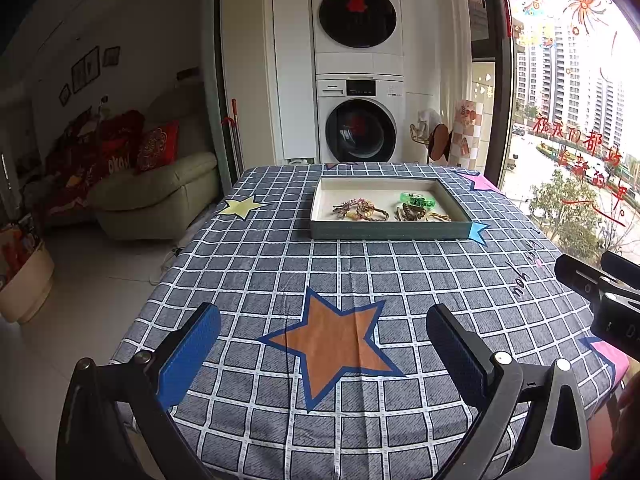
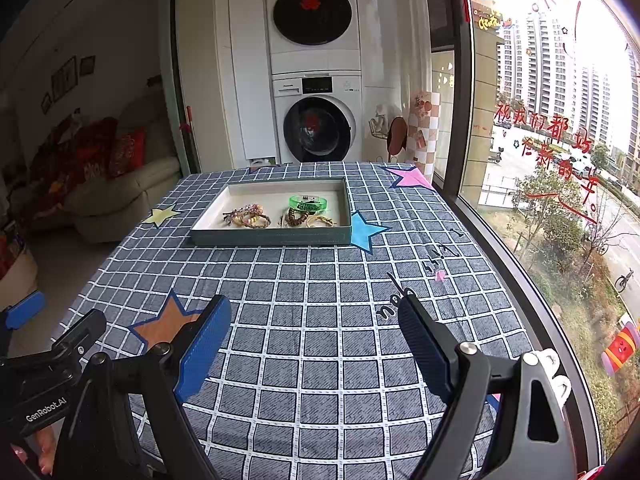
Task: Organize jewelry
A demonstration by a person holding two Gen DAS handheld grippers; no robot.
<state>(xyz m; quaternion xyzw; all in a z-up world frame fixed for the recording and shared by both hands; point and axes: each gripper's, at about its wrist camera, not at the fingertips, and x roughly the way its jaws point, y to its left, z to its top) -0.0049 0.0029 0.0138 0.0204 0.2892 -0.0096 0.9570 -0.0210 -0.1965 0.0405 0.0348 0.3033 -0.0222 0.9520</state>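
Bracelets (image 1: 362, 210) lay in a shallow tray (image 1: 390, 230) just above the middle of both views, a green one (image 2: 309, 202) toward the tray's far right, on a checked tablecloth (image 1: 400, 272). The left gripper (image 1: 324, 354) and the right gripper (image 2: 314, 338) hung low in frame, jaws spread wide and empty, well apart from the tray.

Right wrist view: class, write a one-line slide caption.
Open right tool hovers over the checked tablecloth, facing a tray of bracelets, including a green bangle.
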